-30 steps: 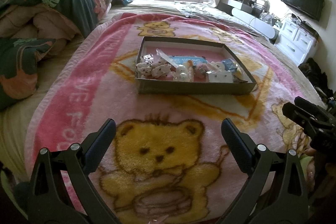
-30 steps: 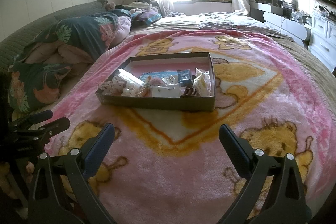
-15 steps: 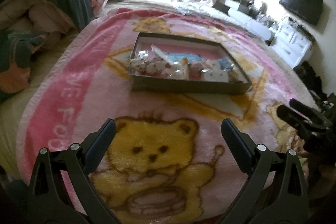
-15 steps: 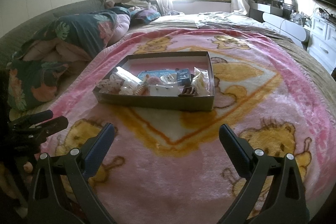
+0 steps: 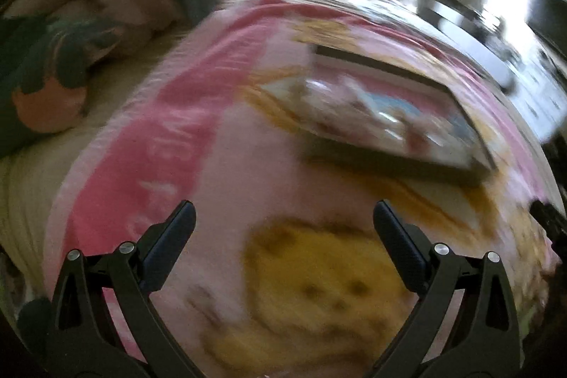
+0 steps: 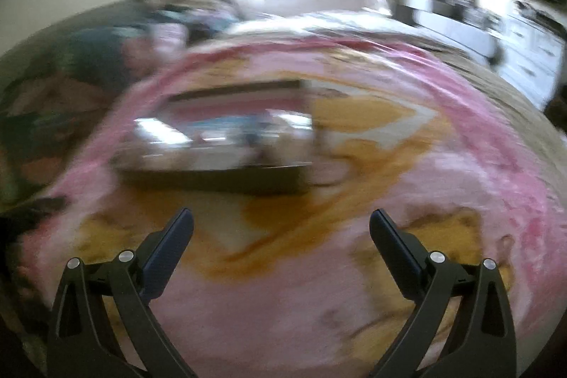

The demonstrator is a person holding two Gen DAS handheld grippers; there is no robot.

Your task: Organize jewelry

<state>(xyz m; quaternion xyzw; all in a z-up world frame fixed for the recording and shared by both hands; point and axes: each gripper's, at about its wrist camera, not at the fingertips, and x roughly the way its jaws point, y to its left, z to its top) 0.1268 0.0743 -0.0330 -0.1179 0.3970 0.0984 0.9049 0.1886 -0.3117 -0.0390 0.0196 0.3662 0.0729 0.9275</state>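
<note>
Jewelry tray (image 5: 389, 162), now blurred and nearer ahead of my spread, empty left gripper (image 5: 283, 229) and right gripper (image 6: 281, 232): approach under way.

Shallow, dark-walled cardboard tray (image 5: 397, 162), pink inside, flat on a pink bear-print blanket (image 5: 184, 137) on the bed. Pale small jewelry pieces (image 6: 226, 137) heaped along its near side, with a blue card among them; too smeared to tell apart. Far half bare pink.
</note>
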